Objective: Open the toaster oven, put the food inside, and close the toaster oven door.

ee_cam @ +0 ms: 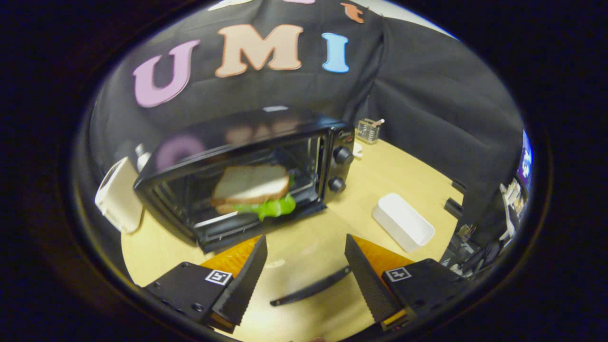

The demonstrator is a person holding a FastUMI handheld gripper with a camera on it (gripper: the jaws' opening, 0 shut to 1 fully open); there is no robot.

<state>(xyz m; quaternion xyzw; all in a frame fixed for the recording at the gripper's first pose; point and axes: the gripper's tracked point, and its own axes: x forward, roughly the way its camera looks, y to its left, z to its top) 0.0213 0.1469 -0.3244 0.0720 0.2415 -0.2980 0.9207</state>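
**Sandwich sits inside the open toaster oven, gripper held back and empty**

Your gripper [306,247] is spread wide, its two fingers well apart with nothing between them. It hangs above a light wooden tabletop [389,175]. Between and just below the fingers you can see the toaster oven's door [311,287] folded down flat, its glass showing the tabletop through it and its dark curved handle lying across the gap.

Beyond the fingers stands the toaster oven [237,156], a black box set at a tilt in this view, its front cavity open toward you. Inside it, on the rack, rests the sandwich [251,187]: pale sliced bread on top with a green leaf of lettuce spilling out at the front edge. Two round knobs [339,168] sit one above the other on the oven's right-hand panel.

To the right of the oven, near your right finger, lies a white rectangular tray [403,221]. Left of the oven stands a white appliance [118,197]. Behind the oven's right side a small wire holder [368,130] stands on the tabletop.
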